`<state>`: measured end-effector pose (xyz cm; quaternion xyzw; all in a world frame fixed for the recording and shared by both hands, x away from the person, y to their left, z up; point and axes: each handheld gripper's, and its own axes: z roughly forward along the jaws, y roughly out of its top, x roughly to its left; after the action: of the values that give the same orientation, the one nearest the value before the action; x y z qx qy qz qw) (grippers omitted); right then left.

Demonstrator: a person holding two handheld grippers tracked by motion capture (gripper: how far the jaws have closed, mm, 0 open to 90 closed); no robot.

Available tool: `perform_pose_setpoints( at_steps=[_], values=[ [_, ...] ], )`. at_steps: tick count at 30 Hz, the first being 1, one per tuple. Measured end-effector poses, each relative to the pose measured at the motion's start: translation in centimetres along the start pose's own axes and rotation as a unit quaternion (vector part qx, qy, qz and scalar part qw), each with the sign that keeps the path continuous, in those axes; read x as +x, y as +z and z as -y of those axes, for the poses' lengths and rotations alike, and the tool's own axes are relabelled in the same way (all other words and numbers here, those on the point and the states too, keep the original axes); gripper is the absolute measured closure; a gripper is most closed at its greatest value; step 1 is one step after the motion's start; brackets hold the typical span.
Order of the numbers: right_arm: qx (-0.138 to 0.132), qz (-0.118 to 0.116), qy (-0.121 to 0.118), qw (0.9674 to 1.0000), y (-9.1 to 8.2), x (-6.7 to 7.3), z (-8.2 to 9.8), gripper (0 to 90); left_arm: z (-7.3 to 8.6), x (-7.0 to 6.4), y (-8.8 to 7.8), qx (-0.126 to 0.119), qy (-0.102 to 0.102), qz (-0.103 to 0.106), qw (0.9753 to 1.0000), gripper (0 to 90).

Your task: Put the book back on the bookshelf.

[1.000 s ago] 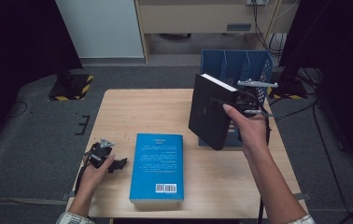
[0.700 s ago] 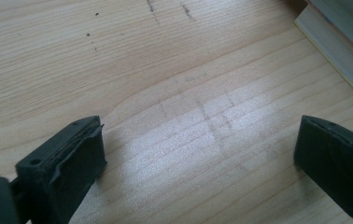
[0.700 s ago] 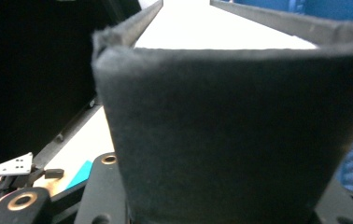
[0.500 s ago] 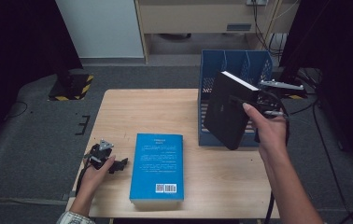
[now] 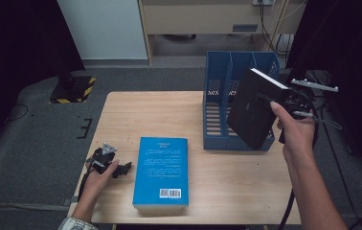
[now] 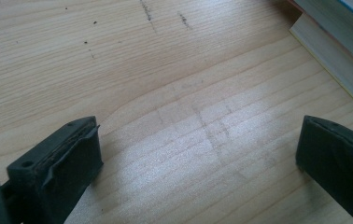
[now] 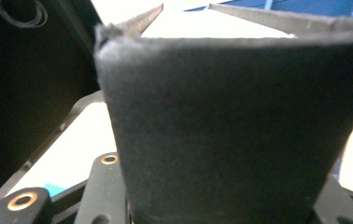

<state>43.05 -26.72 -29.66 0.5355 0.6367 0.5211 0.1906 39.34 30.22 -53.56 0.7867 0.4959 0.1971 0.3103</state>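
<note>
The right tongs are clamping a black book by one edge and holding it in the air, tilted, with its white page block facing up and to the right. The book is hanging in front of the right-hand slots of a blue file rack that is standing on the far right part of the tabletop; its lower corner is overlapping the rack's front lip from where I am standing, though I cannot tell whether the two are touching. In the right gripper view the book's dark cover is sitting square between the jaws, with the pale page edges fanning away above it.

The left tongs are resting low on the near left of the tabletop, just beside a blue book that is lying flat, back cover up, with its barcode toward the person. In the left gripper view the two black jaws are standing wide apart over bare wood, gripping nothing, and the blue book's page edge is showing at the upper right corner.
</note>
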Motion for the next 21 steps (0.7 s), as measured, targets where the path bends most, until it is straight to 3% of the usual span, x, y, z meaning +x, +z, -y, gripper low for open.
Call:
perform_pose_setpoints(
  at_steps=[6,21],
  values=[
    [-0.013,0.020,0.017,0.9996,-0.7,-2.0,-0.2,53.5,0.1,0.0,0.0,-0.003,0.001,0.000,1.0000,0.0],
    [-0.022,0.075,0.021,0.9967,-1.6,-5.2,-0.6,53.5,0.1,0.0,0.1,-0.008,0.000,0.001,1.0000,0.0]
  ],
)
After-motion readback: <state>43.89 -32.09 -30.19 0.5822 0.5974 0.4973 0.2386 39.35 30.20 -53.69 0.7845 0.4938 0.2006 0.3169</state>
